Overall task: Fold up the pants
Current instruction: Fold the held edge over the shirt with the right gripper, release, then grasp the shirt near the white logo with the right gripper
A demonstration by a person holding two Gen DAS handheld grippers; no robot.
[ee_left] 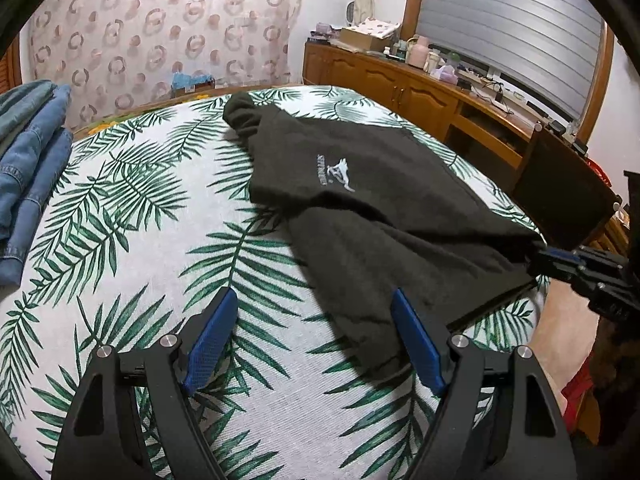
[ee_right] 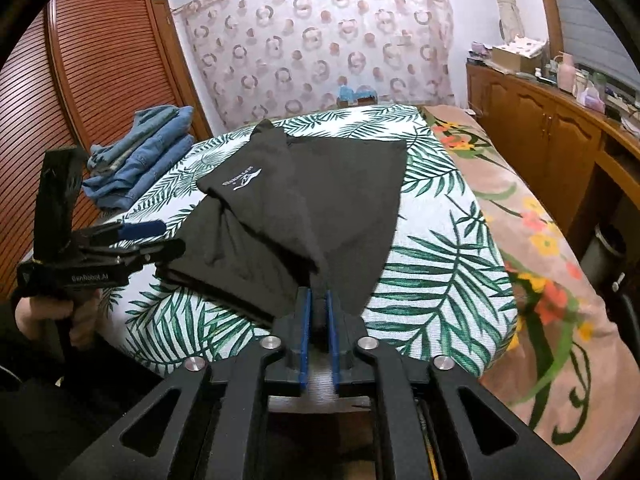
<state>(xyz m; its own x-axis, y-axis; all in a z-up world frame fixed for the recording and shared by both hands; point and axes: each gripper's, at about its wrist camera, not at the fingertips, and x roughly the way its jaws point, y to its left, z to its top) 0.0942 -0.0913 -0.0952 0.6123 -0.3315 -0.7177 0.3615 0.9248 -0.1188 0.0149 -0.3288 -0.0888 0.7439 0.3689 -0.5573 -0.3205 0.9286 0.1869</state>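
The right gripper [ee_right: 319, 312] pinches the dark pants [ee_right: 304, 200] at the bed's [ee_right: 440, 264] near edge. The left gripper [ee_left: 312, 340] hangs wide and empty. A weak pinch could drop the fold.

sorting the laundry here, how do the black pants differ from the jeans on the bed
The black pants are dark with a small white logo; the jeans are blue denim. The pants lie spread mid-bed, half folded, one corner pinched in the right tool; the jeans sit stacked and folded at the bed's edge, untouched. Both rest on the leaf-print cover.
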